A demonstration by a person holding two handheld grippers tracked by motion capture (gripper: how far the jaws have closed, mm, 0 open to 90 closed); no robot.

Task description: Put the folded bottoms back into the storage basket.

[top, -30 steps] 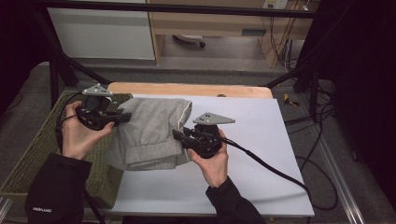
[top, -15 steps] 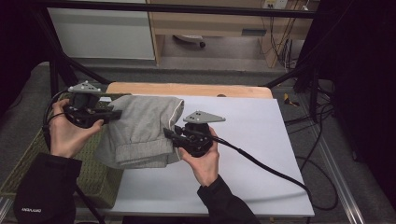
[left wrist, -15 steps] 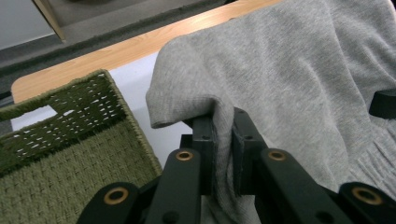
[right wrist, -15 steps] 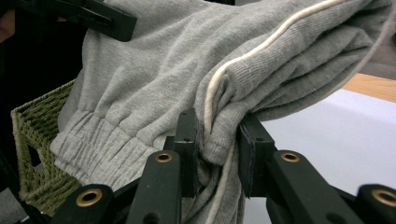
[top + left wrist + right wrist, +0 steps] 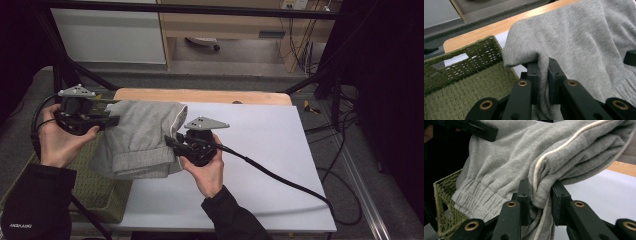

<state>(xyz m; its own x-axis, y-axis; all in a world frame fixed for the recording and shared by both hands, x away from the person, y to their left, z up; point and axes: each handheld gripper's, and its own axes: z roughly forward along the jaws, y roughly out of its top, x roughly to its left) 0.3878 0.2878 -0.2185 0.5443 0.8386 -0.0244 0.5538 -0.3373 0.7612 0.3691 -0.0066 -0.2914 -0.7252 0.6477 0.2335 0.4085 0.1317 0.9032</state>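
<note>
— While both hands hold up at the near edge of the table (image 5: 260, 190), what's the right gripper (image 5: 172, 142) got?

— Its jaws are clamped on a thick fold of the grey sweatpants (image 5: 142, 137), right by the cream piping (image 5: 554, 151) along the seam. In the right gripper view the cloth bulges between the two black jaws.

— And the left gripper (image 5: 112, 121)?

— Pinched tight on the other edge of the same garment; a rolled hem sits squeezed between its jaws in the left gripper view. The left hand (image 5: 60, 142) holds it out past the table's left side.

— So where are the sweatpants?

— Slung folded between the two grippers, the ribbed cuff hanging lowest, partly over the table's left edge and partly over the green woven basket (image 5: 97, 187) beside it.

— Further back?

— The white sheet (image 5: 260, 130) covers the tabletop, a strip of bare wood (image 5: 200, 95) shows at its far edge, and beyond that stand cabinets.
</note>
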